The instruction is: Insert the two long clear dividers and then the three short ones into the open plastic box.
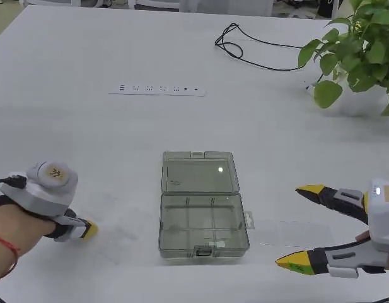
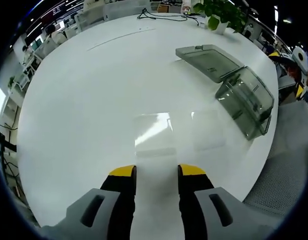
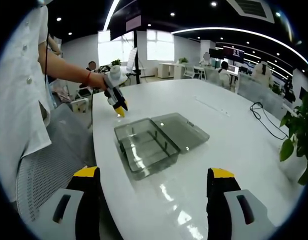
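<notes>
Left gripper (image 2: 156, 172) jaws are seen slightly apart and empty, right gripper (image 1: 298, 225) jaws wide apart. The open plastic box (image 1: 203, 224) is set between them. No divider is gripped, so pinching a long one up by its edge is judged next. Clear dividers (image 2: 154, 131) lying flat are caught in the left gripper view, scarcely in the head view.

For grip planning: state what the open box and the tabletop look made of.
Open box: likely hard plastic, smoke-tinted, transparent, glossy; the tabletop shows through it and a light glints on its lid. Tabletop: smooth white, semi-gloss, perhaps laminate; lights reflect off it.
</notes>
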A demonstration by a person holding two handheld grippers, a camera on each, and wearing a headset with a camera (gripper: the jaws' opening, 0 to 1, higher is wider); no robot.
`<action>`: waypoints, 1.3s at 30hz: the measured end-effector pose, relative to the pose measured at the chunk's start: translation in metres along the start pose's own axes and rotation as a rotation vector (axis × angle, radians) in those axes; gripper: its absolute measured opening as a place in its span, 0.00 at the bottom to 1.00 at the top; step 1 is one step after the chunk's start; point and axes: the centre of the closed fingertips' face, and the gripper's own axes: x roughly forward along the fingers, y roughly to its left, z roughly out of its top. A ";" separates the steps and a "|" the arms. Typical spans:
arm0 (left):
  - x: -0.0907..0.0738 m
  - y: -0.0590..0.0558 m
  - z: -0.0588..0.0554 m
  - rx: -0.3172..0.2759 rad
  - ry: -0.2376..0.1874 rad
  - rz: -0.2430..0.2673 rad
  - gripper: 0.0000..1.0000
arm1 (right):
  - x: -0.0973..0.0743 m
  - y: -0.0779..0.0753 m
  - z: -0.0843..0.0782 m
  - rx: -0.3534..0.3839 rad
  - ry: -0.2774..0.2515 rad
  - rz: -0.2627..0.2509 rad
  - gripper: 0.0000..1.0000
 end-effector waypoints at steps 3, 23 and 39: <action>0.000 -0.001 0.000 0.004 0.006 -0.004 0.31 | 0.000 0.000 0.000 -0.001 0.000 0.000 0.88; 0.003 -0.001 -0.001 0.049 0.101 0.017 0.32 | -0.001 0.001 -0.002 0.010 -0.004 -0.007 0.88; 0.001 -0.002 0.001 0.032 0.072 0.004 0.30 | 0.000 0.005 -0.004 0.018 -0.001 -0.007 0.86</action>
